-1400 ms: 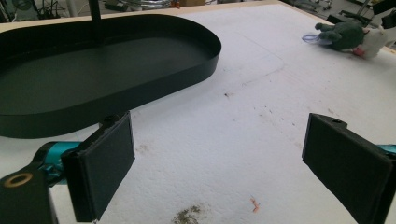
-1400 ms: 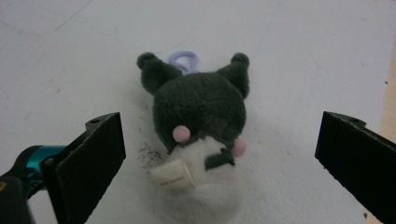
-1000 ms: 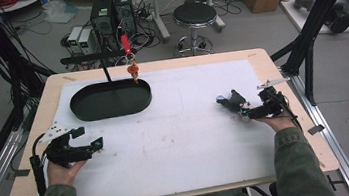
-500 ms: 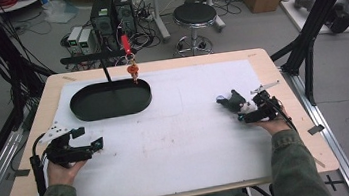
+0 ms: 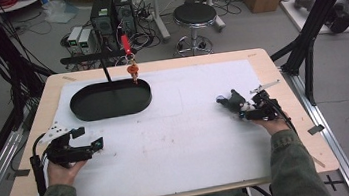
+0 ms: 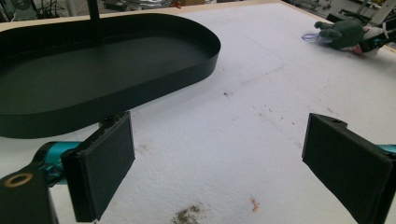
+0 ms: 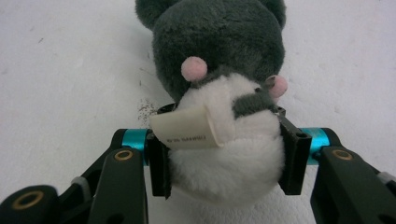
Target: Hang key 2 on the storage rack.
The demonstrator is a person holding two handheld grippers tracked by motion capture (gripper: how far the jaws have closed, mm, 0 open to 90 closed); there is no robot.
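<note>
My right gripper [image 7: 224, 161] has just been closing, and its two black pads now press the white belly of a small plush toy [image 7: 219, 56] from either side, so I read this as a pinch on the toy. A cream label [image 7: 187, 128] sticks out of the plush just beside one pad. The toy's dark grey head points away from the gripper, with two pink dots on it, and it lies on the white mat [image 7: 56, 56].

In the high view the right gripper [image 5: 244, 111] and the plush toy [image 5: 233, 102] are well to the right of the black oval tray [image 5: 111, 100], nearer my side of the table, well apart from the tray.

My left gripper [image 6: 217, 168] has its pads spread wide with bare mat between them. It rests just in front of the tray [image 6: 93, 88], whose wall rises right beyond one pad. From above I see the left gripper [image 5: 80, 144] close to the tray's near left end, not touching it.

Beyond the tray's far rim a red and orange clamp [image 5: 130, 58] hangs from a black stand [image 5: 92, 57] at the wooden table [image 5: 285, 114] edge.
</note>
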